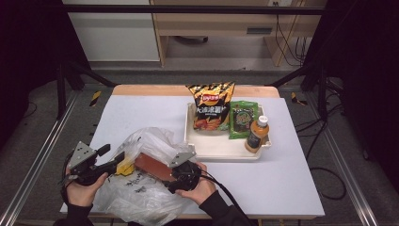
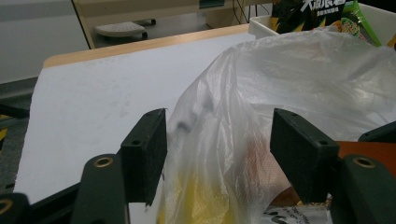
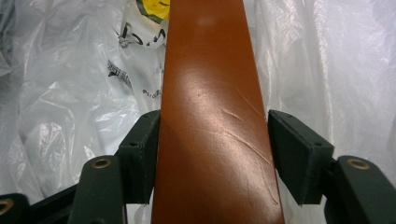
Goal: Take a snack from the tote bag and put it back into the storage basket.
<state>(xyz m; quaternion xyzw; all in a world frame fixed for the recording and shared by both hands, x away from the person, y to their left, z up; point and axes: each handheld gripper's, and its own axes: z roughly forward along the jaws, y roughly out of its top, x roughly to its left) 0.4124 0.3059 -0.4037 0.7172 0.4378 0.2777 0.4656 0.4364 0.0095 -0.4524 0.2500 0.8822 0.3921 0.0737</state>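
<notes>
A crumpled clear plastic bag point(image 1: 141, 197) lies at the table's near left. A flat brown leathery slab point(image 1: 150, 165) slants over the bag's mouth. My right gripper point(image 1: 168, 172) is shut on the slab's near end. In the right gripper view both pads press on the sides of the slab point(image 3: 205, 70), with the bag point(image 3: 60, 93) behind it. My left gripper point(image 1: 113, 155) stands open at the bag's left side. In the left gripper view a fold of the bag point(image 2: 303, 79) rises between the parted jaws of that gripper point(image 2: 219, 140). Something yellow point(image 2: 201, 200) shows through the film.
A white tray point(image 1: 221, 150) sits right of centre. It holds a black and orange crisp bag point(image 1: 210, 106), a green packet point(image 1: 242, 118) and an orange juice bottle point(image 1: 257, 134). The white tabletop point(image 1: 141, 113) is bare at the far left. Black frame posts flank the table.
</notes>
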